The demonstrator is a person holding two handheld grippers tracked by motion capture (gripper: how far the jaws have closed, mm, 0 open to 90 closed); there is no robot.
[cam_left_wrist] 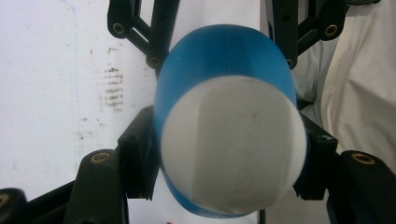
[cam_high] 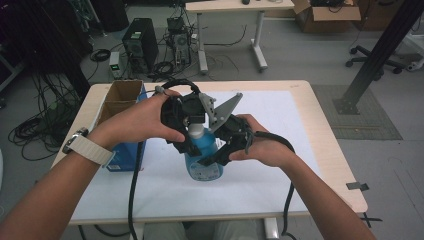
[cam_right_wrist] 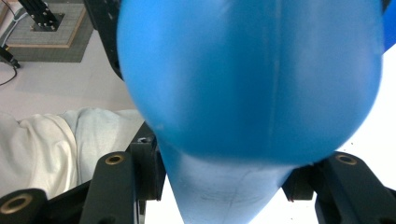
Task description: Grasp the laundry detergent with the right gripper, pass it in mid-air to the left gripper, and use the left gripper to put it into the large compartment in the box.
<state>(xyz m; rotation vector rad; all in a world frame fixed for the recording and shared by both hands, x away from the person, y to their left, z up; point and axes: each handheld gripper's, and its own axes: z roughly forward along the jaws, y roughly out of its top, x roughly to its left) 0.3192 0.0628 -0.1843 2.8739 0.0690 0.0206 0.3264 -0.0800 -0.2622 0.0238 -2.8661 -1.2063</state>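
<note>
Lab floor w/ cables and a PC tower behind; high view has a table point(cam_high: 320, 150) w/ white sheet, a box point(cam_high: 120, 100) at its left edge. Blue bottle point(cam_high: 204, 159) stands mid-table; left gripper point(cam_high: 189, 131) sits on its top, right gripper point(cam_high: 222, 147) on its side, a hand on each. Left gripper view: jaws pinch the bottle point(cam_left_wrist: 224, 60) just below its white cap point(cam_left_wrist: 233, 144). Right gripper view: jaws pinch the bottle point(cam_right_wrist: 247, 79) body, pads pressed on both sides.
</note>
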